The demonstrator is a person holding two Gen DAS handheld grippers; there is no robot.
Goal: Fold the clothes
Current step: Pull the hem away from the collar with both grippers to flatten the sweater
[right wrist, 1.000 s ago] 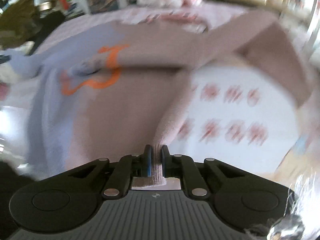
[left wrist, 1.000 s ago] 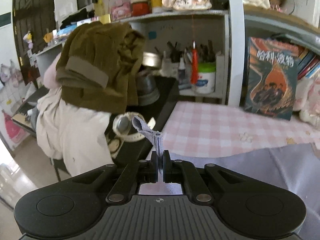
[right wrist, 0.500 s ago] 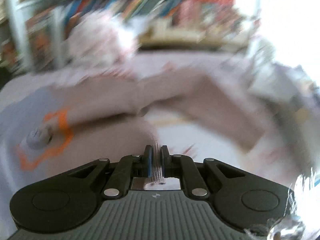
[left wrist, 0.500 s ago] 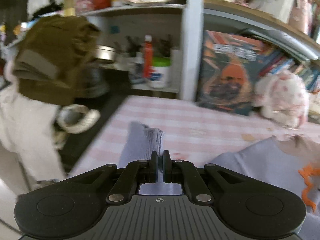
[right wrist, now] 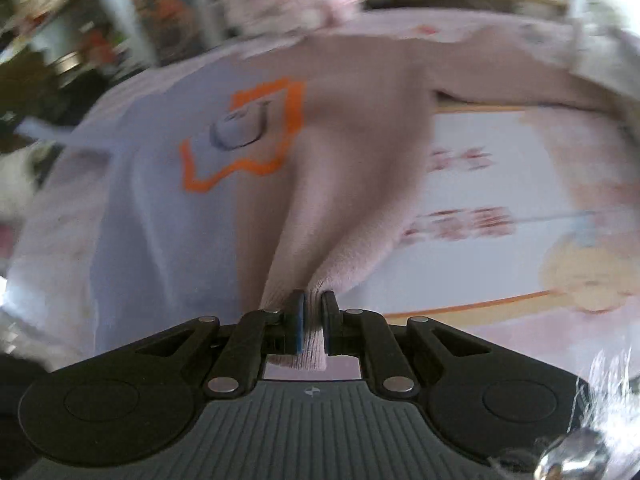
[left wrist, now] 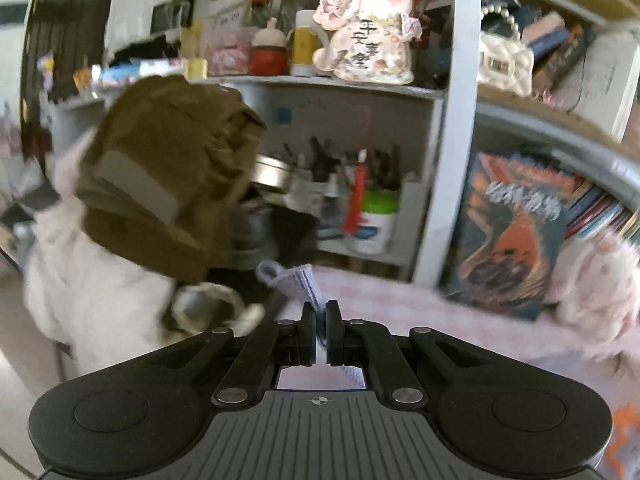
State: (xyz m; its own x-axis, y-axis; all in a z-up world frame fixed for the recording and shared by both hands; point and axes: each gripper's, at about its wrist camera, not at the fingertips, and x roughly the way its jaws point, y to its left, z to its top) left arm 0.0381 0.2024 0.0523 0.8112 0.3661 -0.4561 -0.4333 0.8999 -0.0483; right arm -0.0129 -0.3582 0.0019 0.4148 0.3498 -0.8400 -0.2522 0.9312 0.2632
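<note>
A two-tone sweater [right wrist: 200, 208], lavender on the left and dusty pink on the right with an orange outline print [right wrist: 248, 132], lies spread across the table in the right wrist view. My right gripper [right wrist: 312, 300] is shut on a bunched pink ribbed hem of the sweater. In the left wrist view my left gripper [left wrist: 319, 309] is shut on a lavender ribbed edge [left wrist: 298, 280] that sticks up between the fingertips, held above the pink checked tablecloth [left wrist: 400, 308].
A shelf unit [left wrist: 452, 128] with books, jars and a plush figure stands behind the table. An olive garment [left wrist: 168, 176] over a white one hangs on a chair to the left. A pink plush toy [left wrist: 596, 280] sits at right. A printed mat [right wrist: 500, 184] lies under the sweater's right side.
The left gripper has swung back left and risen with the lavender edge. The right gripper has tilted down toward the sweater, still clamping the pink hem; the print now lies in mid view.
</note>
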